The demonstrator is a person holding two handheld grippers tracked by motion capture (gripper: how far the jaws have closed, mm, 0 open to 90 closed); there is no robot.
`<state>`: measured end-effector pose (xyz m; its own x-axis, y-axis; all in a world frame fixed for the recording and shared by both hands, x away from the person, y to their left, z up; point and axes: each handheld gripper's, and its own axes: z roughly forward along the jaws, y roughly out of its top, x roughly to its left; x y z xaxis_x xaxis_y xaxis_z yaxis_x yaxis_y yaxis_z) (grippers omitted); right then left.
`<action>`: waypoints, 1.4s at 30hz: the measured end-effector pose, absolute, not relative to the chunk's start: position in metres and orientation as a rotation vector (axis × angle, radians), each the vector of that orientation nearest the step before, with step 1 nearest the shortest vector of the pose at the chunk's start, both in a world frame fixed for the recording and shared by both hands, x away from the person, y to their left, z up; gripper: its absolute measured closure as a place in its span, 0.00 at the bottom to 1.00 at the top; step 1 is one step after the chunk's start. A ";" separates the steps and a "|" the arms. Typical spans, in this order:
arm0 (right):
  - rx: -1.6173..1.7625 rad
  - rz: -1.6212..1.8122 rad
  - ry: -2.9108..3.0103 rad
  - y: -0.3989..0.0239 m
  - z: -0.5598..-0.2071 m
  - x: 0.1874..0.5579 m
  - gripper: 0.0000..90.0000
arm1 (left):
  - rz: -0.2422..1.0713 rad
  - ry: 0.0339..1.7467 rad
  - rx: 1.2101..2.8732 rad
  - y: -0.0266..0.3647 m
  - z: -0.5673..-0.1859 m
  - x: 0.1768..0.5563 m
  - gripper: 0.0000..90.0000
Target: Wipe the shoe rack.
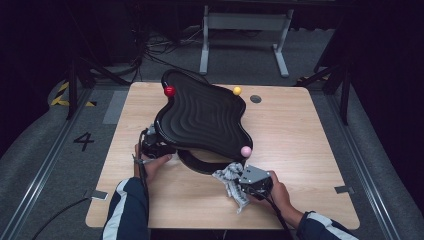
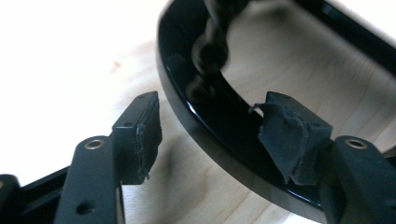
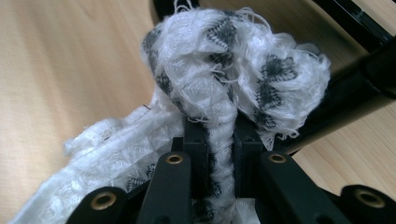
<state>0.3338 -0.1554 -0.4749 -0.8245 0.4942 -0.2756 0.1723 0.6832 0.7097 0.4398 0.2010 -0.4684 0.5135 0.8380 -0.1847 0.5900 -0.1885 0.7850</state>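
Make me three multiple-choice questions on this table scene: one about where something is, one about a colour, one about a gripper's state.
1. Where is the pink ball?
A. at the black board's near right edge
B. on the floor
C. in the left gripper

2. What colour is the ball at the board's far left?
A. green
B. red
C. white

3. What is the right gripper doing?
A. standing open
B. gripping a ball
C. clamping the white and grey cloth

Answers: 1 A, it sits at that edge; 2 B, plainly red; 3 C, cloth is pinched between its jaws.
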 end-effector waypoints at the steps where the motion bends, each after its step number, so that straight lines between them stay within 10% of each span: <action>1: 0.522 0.962 2.442 -0.157 -0.475 0.335 0.89 | 0.369 1.173 1.885 0.203 -0.466 0.440 0.40; 13: 0.511 1.001 2.451 -0.160 -0.475 0.344 0.88 | 0.395 1.111 1.863 0.199 -0.450 0.465 0.35; 26: 0.479 1.075 2.380 -0.154 -0.468 0.337 0.89 | 0.396 1.081 1.871 0.184 -0.448 0.474 0.71; 42: 0.665 1.061 2.285 -0.196 -0.463 0.366 0.89 | 0.326 0.955 1.915 0.182 -0.452 0.442 0.80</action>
<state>0.3664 -0.1956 -0.4632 -0.7385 0.6244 -0.2544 0.2083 0.5702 0.7947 0.4418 0.1824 -0.4521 0.6613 0.7334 -0.1578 0.4835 -0.2559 0.8371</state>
